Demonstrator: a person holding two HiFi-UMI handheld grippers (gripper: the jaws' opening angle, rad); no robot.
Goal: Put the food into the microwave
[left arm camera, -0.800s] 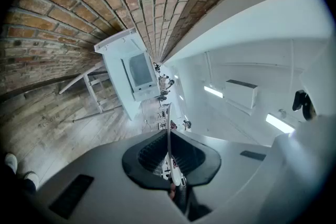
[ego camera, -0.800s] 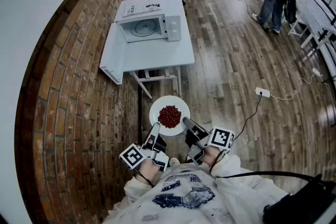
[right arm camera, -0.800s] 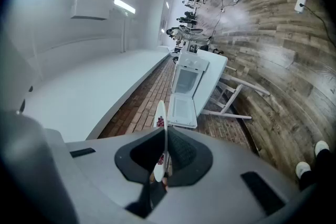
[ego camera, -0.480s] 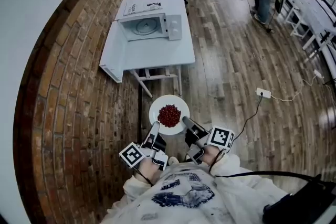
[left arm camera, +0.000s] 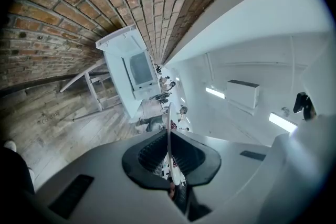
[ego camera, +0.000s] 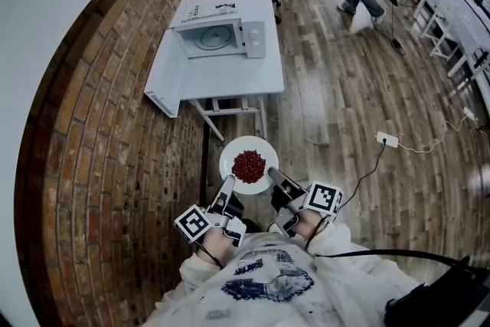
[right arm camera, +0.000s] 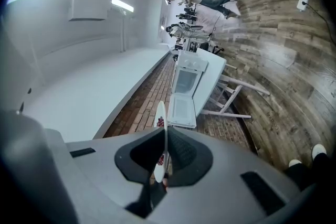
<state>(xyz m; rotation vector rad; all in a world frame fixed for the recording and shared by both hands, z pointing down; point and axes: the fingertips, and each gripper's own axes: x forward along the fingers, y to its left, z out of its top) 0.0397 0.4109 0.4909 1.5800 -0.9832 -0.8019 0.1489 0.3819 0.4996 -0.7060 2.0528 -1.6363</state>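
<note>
A plate [ego camera: 228, 155] of red food [ego camera: 249, 165] held before an open microwave [ego camera: 222, 36].
The left gripper [ego camera: 228, 186] and right gripper [ego camera: 274, 180] each clamp the plate's near rim, over wooden floor [ego camera: 329, 88]; the microwave sits farther off on a table [ego camera: 230, 80].

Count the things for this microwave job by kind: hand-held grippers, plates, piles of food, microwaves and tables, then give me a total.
hand-held gripper: 2 (left hand-held gripper, right hand-held gripper)
plate: 1
pile of red food: 1
microwave: 1
table: 1
Total: 6
</note>
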